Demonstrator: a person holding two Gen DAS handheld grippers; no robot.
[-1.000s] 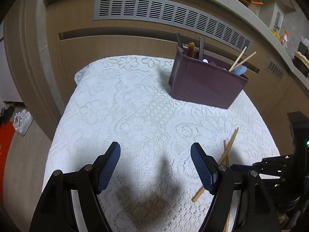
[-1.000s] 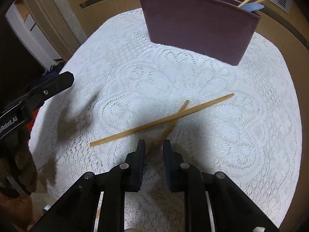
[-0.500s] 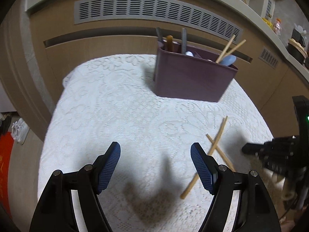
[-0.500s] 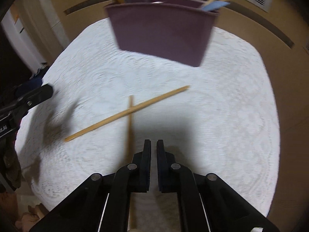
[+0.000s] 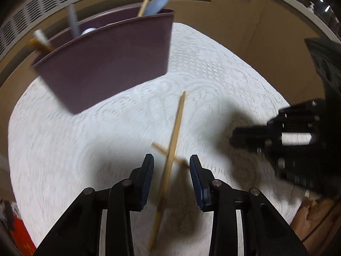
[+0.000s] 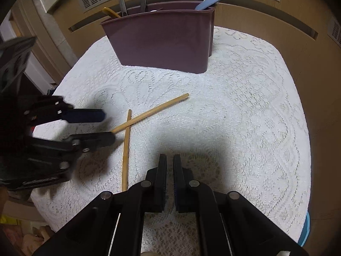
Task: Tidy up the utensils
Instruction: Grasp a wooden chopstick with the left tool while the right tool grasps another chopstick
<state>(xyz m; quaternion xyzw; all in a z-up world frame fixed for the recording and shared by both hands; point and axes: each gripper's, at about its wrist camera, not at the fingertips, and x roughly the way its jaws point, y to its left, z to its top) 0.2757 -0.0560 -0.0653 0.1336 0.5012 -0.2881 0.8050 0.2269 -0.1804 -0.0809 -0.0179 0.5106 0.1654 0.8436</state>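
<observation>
A: Left gripper (image 5: 171, 166): jaws closing, now astride the long chopstick (image 5: 170, 166), not yet pinching. A second ago: wide, over bare cloth.

B: Right gripper (image 6: 169, 166): shut, empty. Holder (image 6: 162, 40): twelve o'clock. Pickup imminent.

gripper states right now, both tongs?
Left tongs: closing around the long chopstick, pads not yet pressing on it.
Right tongs: shut, holding nothing, above the lace cloth.
</observation>
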